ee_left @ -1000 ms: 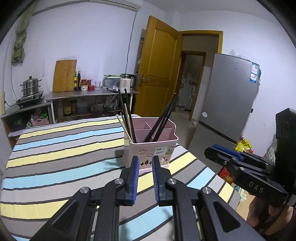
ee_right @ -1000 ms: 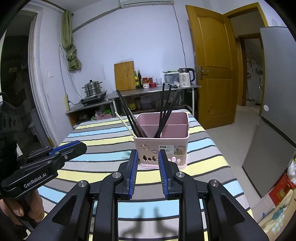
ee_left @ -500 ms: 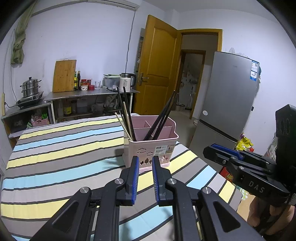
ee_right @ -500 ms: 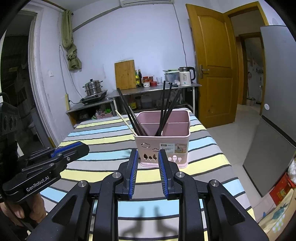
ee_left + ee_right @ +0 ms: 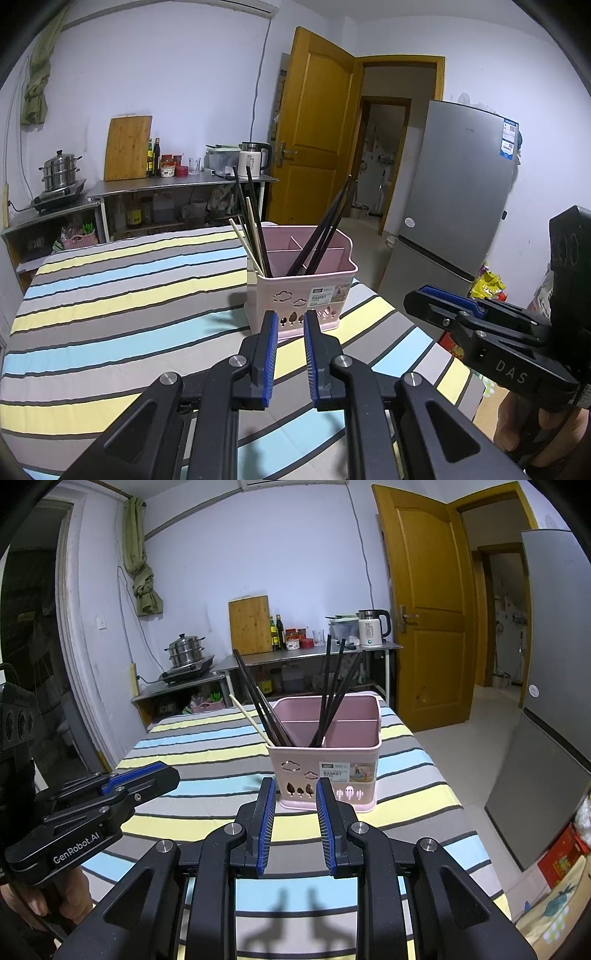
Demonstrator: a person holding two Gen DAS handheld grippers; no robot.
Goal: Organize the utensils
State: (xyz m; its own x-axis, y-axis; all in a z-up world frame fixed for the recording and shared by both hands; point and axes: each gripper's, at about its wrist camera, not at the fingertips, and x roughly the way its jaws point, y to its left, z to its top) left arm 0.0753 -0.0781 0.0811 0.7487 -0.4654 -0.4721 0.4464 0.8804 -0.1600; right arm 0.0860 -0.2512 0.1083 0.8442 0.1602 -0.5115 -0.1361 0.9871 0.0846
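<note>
The pink plastic divided utensil basket (image 5: 325,764) holding black and pale chopsticks (image 5: 334,694) is standing on the striped tabletop (image 5: 207,753), and the narrowly parted, empty left gripper (image 5: 290,354) and wider, empty right gripper (image 5: 295,827) are hovering short of it, suggesting sorting is nearly finished, with the next move likely a check or retreat.

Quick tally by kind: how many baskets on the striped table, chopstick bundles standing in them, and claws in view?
Pink plastic divided basket: 1
Chopstick bundles standing in it: 2, left bundle and right bundle
Black claws with blue pads: 2, left claw and right claw
Total: 5
</note>
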